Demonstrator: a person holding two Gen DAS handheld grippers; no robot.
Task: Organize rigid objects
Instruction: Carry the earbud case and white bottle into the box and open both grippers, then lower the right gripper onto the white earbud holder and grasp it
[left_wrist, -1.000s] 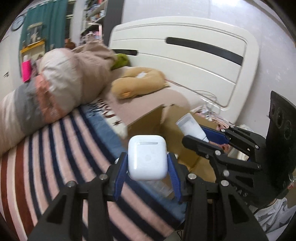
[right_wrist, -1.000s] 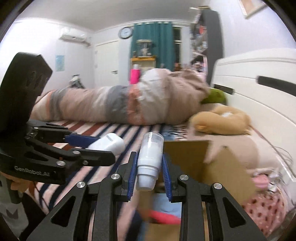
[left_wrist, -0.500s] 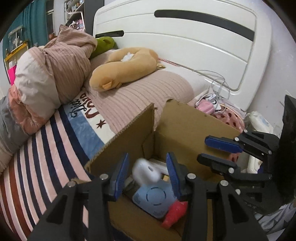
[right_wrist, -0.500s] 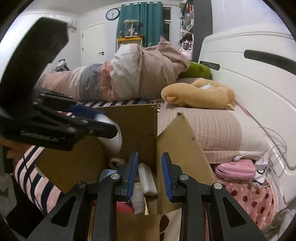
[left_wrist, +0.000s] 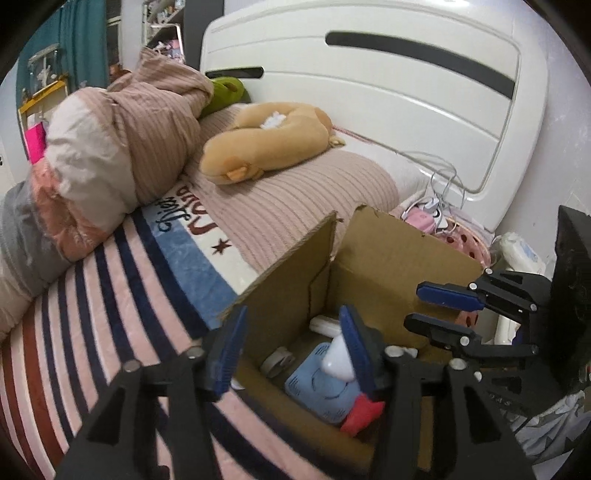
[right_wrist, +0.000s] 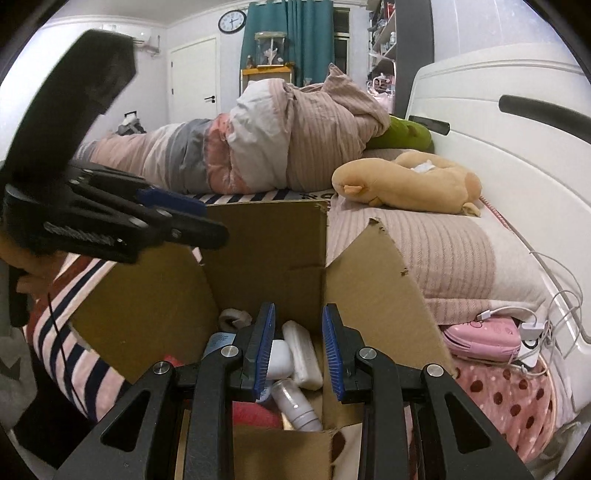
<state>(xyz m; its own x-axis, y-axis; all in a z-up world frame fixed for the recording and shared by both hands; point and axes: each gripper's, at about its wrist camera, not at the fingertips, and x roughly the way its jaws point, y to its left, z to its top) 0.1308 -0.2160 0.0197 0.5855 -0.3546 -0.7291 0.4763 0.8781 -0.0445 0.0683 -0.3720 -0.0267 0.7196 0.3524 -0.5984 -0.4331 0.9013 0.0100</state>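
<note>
My left gripper (left_wrist: 291, 343) hovers over the near left corner of the open cardboard box (left_wrist: 388, 258), its blue-padded fingers (left_wrist: 229, 347) spread wide with nothing between them. My right gripper (right_wrist: 297, 343) hangs above the same box (right_wrist: 266, 236) from the other side, fingers (right_wrist: 264, 343) parted to a moderate gap and likewise empty. Inside the box, in the right wrist view, the white earbud case (right_wrist: 279, 360) lies just at 6 o'clock of a white oblong bar (right_wrist: 303, 350) and touching it, with a white bottle (right_wrist: 295, 406) lying on its side at 6 o'clock of both. A red item (right_wrist: 255, 413) sits at 8 o'clock of the bottle, partly hidden by my left finger. In the left wrist view, the case (left_wrist: 338, 360) rests on a light blue round-cornered device (left_wrist: 321, 391), with the red item (left_wrist: 362, 413) at its 5 o'clock. The box stands on the bed's striped blanket (left_wrist: 92, 314), near the pink ribbed pillow (left_wrist: 295, 206). A tan plush toy (right_wrist: 406, 184) lies on that pillow at 1 o'clock of the box. A pink pouch (right_wrist: 480, 336) with white cables lies at 3 o'clock, beside the white headboard (right_wrist: 498, 122).
</note>
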